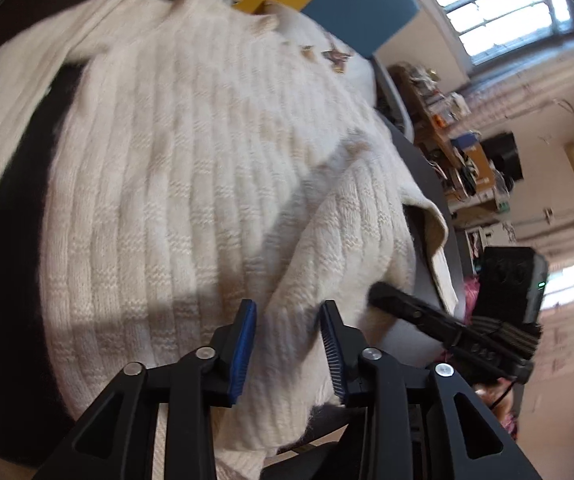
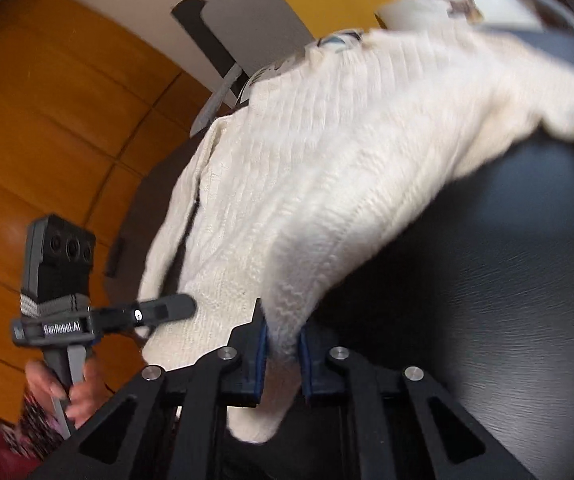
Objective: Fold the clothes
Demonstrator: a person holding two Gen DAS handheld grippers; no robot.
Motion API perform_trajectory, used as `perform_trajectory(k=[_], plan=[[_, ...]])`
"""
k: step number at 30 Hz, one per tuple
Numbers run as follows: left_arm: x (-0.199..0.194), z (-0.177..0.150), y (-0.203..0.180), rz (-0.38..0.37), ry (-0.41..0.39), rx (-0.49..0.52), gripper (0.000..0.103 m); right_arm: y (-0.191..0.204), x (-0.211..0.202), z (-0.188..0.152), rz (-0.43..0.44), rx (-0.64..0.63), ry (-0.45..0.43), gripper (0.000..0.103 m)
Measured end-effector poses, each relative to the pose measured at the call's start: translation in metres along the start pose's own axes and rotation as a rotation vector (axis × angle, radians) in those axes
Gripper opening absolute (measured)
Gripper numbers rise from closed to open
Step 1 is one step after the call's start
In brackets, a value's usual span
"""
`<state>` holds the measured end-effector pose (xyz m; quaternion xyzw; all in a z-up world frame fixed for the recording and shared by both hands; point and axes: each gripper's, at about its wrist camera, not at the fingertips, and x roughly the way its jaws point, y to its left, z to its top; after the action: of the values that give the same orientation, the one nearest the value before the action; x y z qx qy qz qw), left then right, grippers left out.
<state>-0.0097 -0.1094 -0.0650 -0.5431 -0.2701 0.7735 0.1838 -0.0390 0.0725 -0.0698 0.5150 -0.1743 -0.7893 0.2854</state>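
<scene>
A cream ribbed knit sweater (image 1: 191, 168) lies spread over a dark table (image 1: 11, 240). My left gripper (image 1: 289, 344) hovers over its near hem with its blue-padded jaws apart; knit fabric lies between and under them. My right gripper (image 2: 281, 344) is shut on a fold of the sweater's edge (image 2: 287, 332) and the sweater (image 2: 327, 168) stretches away from it across the dark table (image 2: 507, 280). The right gripper also shows in the left wrist view (image 1: 419, 312) at the sweater's right edge. The left gripper shows in the right wrist view (image 2: 167, 308) beside the sweater's left edge.
Other folded light clothes (image 1: 327, 44) lie beyond the sweater. A blue chair back (image 1: 359, 4) stands behind the table. Cluttered shelves (image 1: 459, 152) stand at the right. Wooden floor (image 2: 47, 120) lies left of the table.
</scene>
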Motion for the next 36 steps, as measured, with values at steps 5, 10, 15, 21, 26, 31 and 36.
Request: perform_trajectory(k=[5, 10, 15, 21, 26, 31, 36], plan=[[0.001, -0.001, 0.002, 0.042, -0.004, 0.028, 0.039, 0.008, -0.032, 0.002, -0.159, -0.128, 0.034, 0.012], [0.01, -0.001, 0.017, 0.17, -0.016, 0.021, 0.039, 0.019, -0.051, -0.004, -0.41, -0.3, 0.076, 0.012], [0.016, -0.003, 0.015, 0.288, -0.047, 0.09, 0.039, 0.018, -0.026, -0.03, -0.404, -0.296, 0.102, 0.023], [0.023, -0.008, 0.002, 0.491, -0.027, 0.282, 0.039, -0.011, -0.024, -0.037, -0.184, -0.097, 0.078, 0.03], [0.016, -0.004, 0.017, 0.473, -0.043, 0.246, 0.04, -0.052, -0.083, -0.027, -0.14, 0.042, -0.136, 0.03], [0.018, -0.006, 0.015, 0.489, -0.066, 0.238, 0.044, -0.094, -0.078, -0.035, -0.263, 0.108, -0.087, 0.03], [0.023, -0.009, 0.01, 0.499, -0.083, 0.242, 0.049, -0.073, -0.036, -0.045, -0.33, -0.061, 0.025, 0.03]])
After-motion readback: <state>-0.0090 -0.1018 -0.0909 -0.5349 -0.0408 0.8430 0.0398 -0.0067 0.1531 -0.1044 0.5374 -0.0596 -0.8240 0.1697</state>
